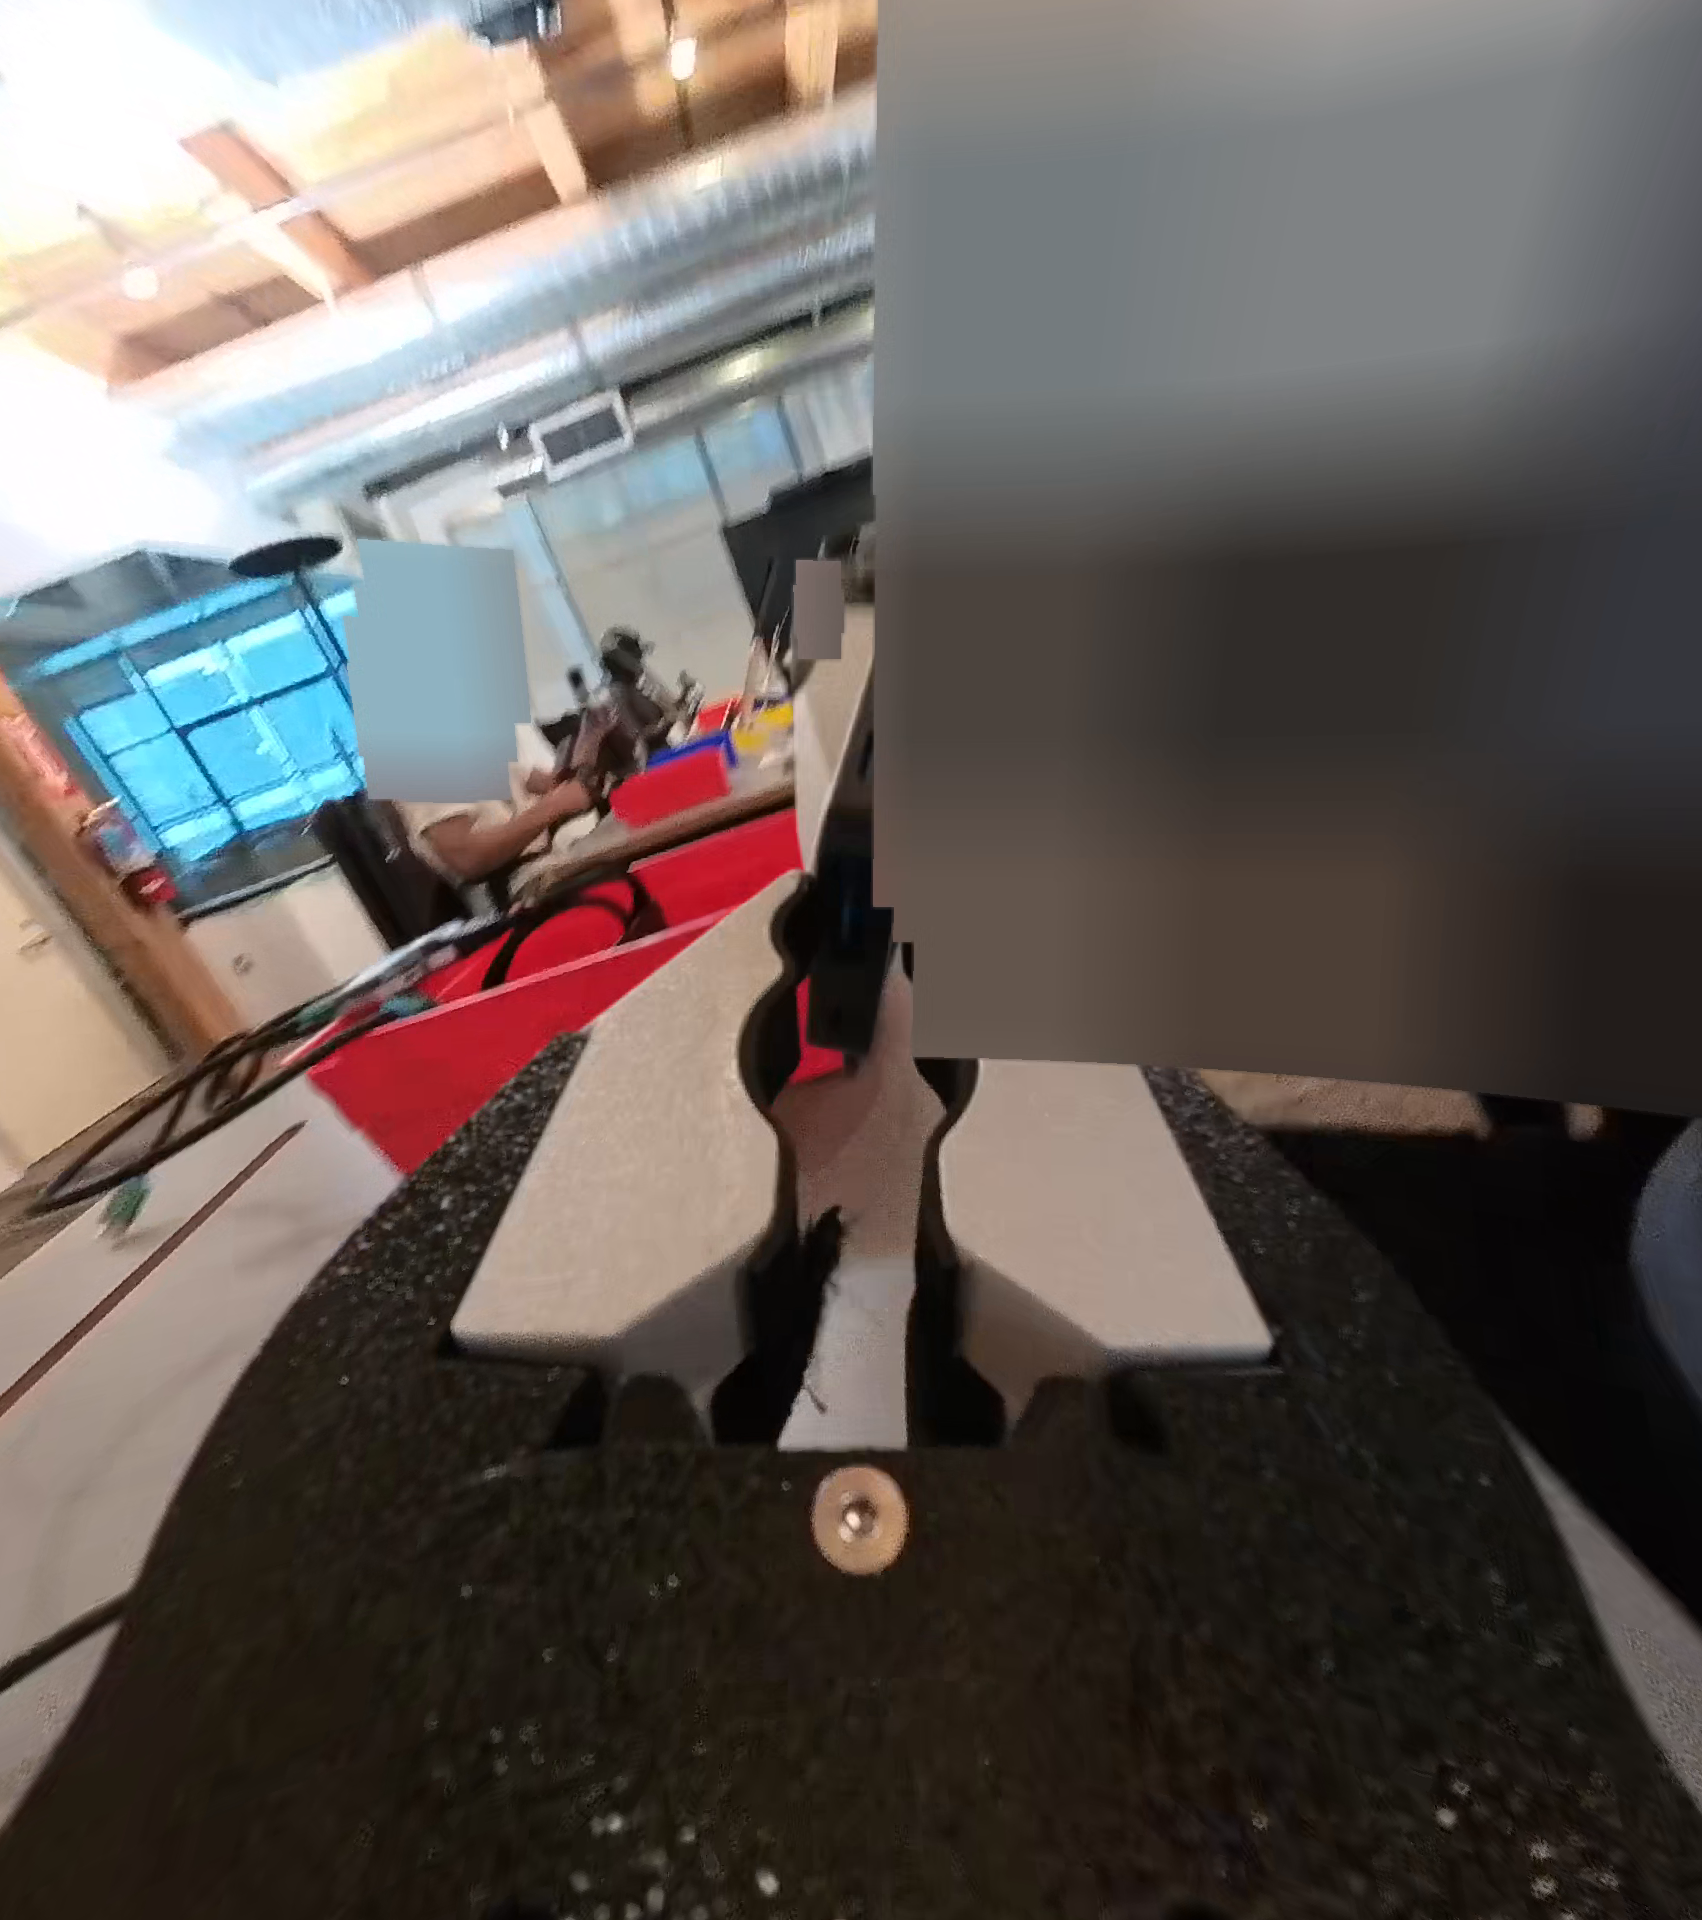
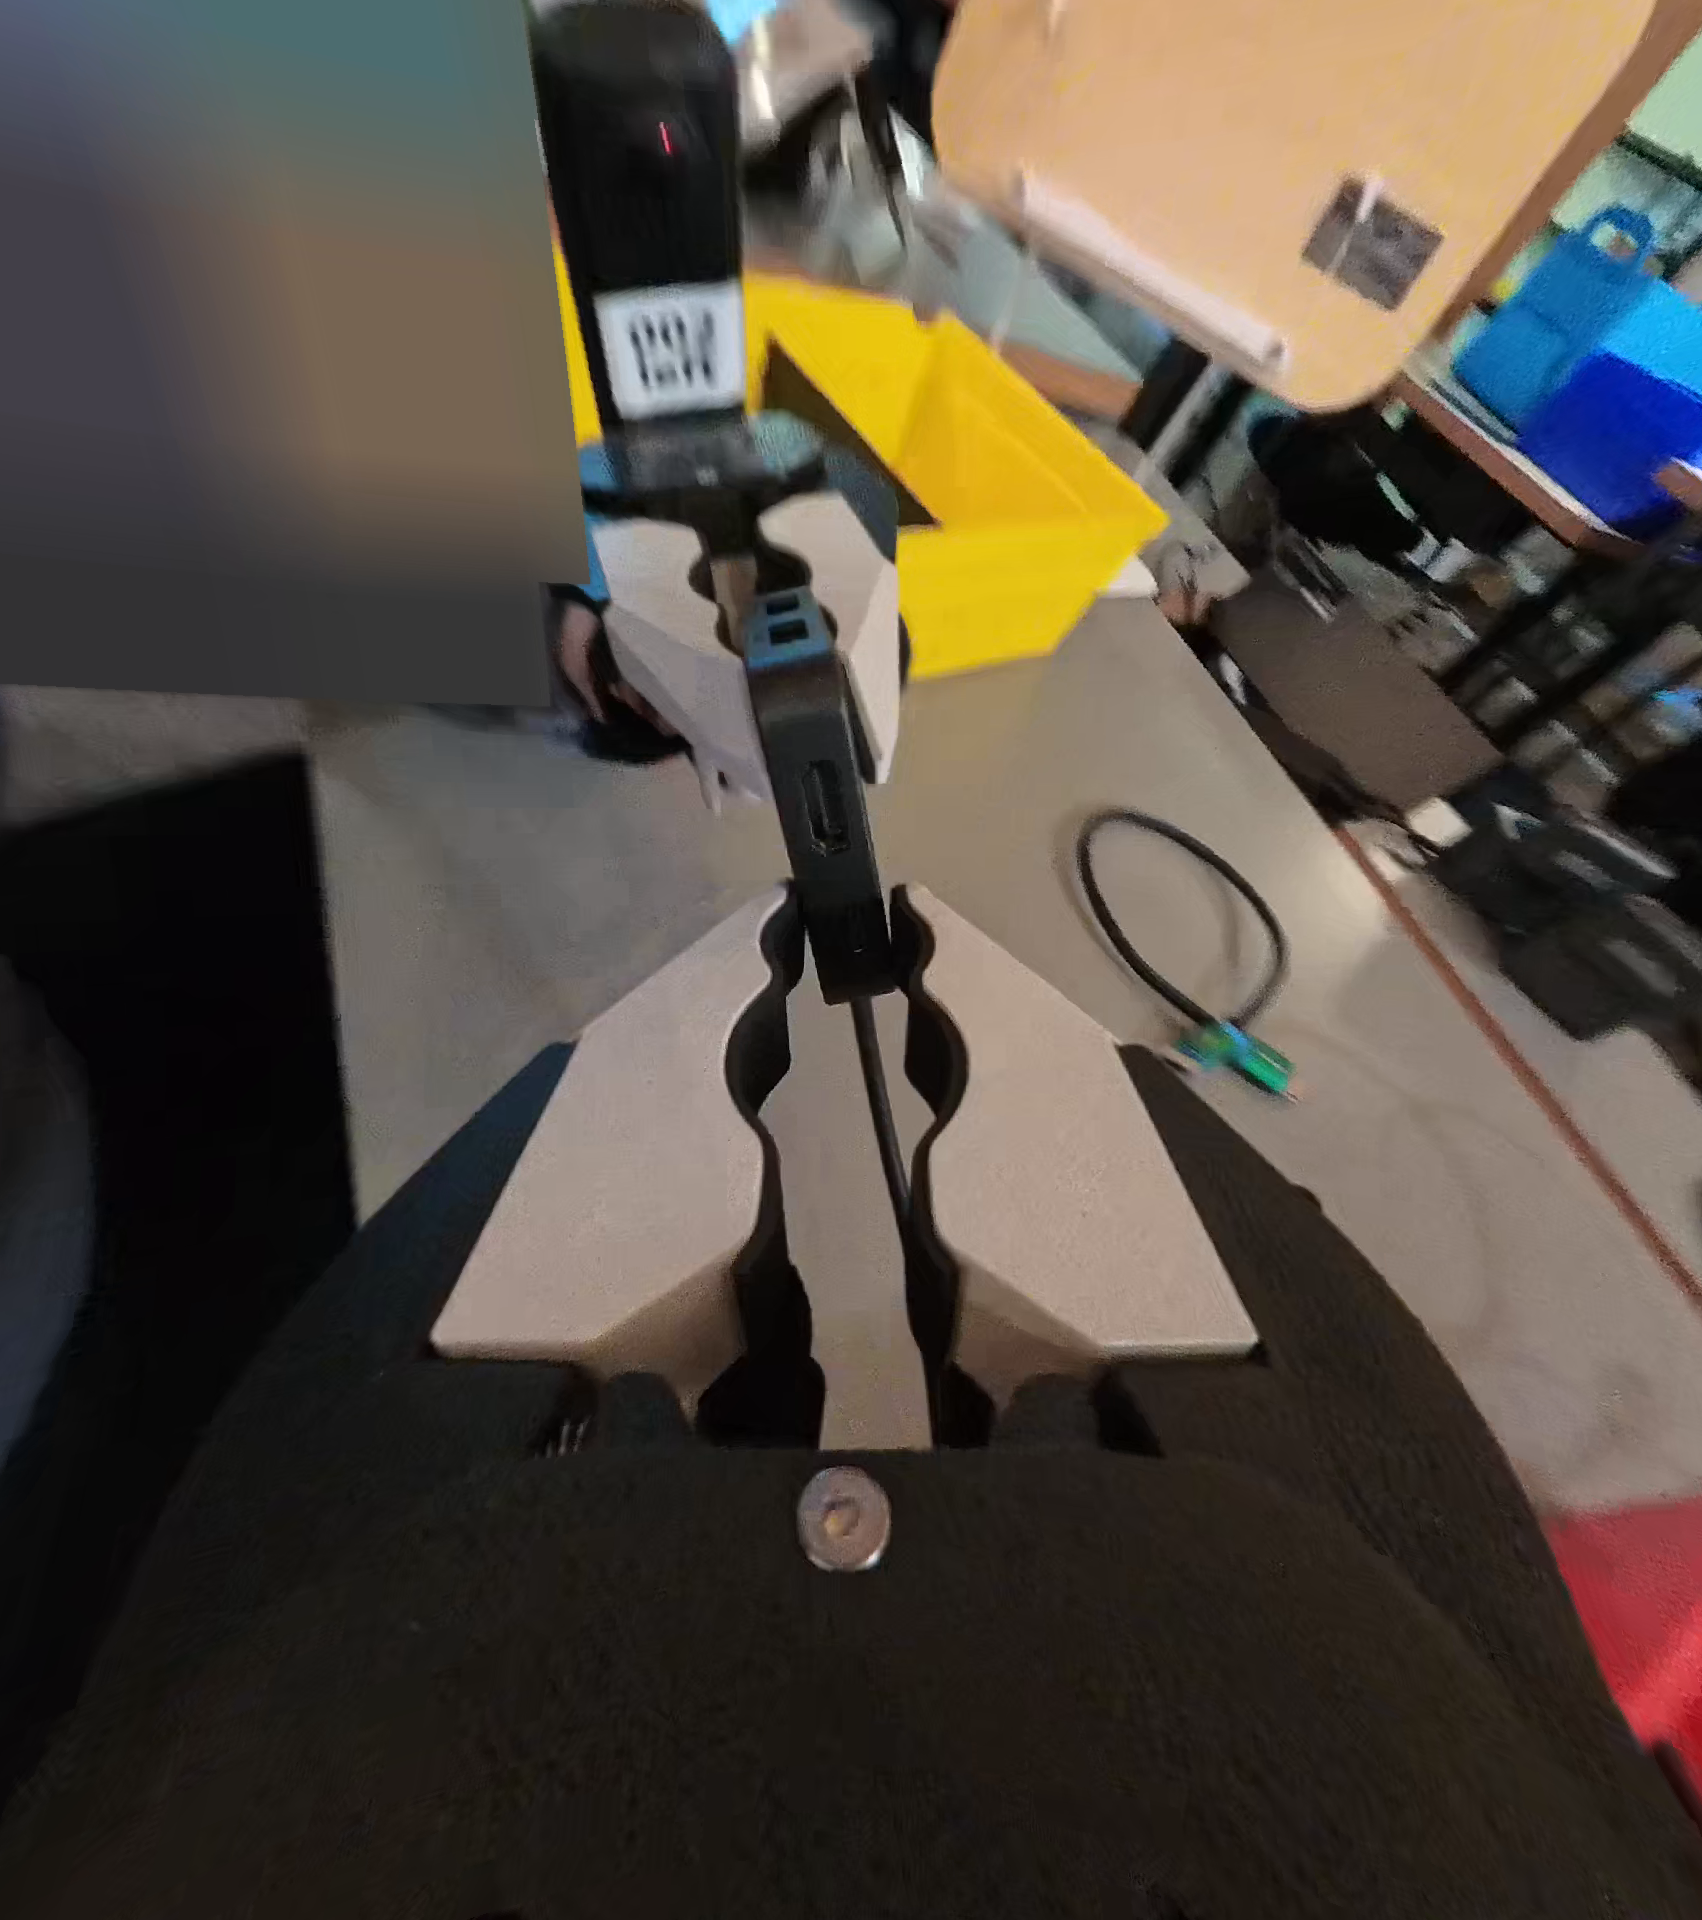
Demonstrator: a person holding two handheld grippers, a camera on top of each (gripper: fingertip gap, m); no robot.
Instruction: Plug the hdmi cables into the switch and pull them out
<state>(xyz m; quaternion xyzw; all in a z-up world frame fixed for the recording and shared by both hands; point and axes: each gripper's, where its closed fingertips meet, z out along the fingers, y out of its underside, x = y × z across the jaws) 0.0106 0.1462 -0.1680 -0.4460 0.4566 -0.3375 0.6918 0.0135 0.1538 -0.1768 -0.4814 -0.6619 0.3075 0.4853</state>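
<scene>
Grey-fingered, the right gripper (image 2: 842, 935) pinches the near end of the black switch (image 2: 811, 748); the left gripper (image 2: 805, 665) clamps its far end, so the switch hangs between them above the table (image 2: 535, 914). Its side port looks empty. One black cable (image 2: 1190, 935) lies coiled on the table, well apart. Judging by that, plugging is either undone or finished.

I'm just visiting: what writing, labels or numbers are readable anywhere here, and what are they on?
White label on the upright black device: bold black marks, too blurred to read.
Grey sticker on the tan board: too blurred to read.
Red signs on the wooden post: too small and blurred to read.
No other writing shows.
</scene>
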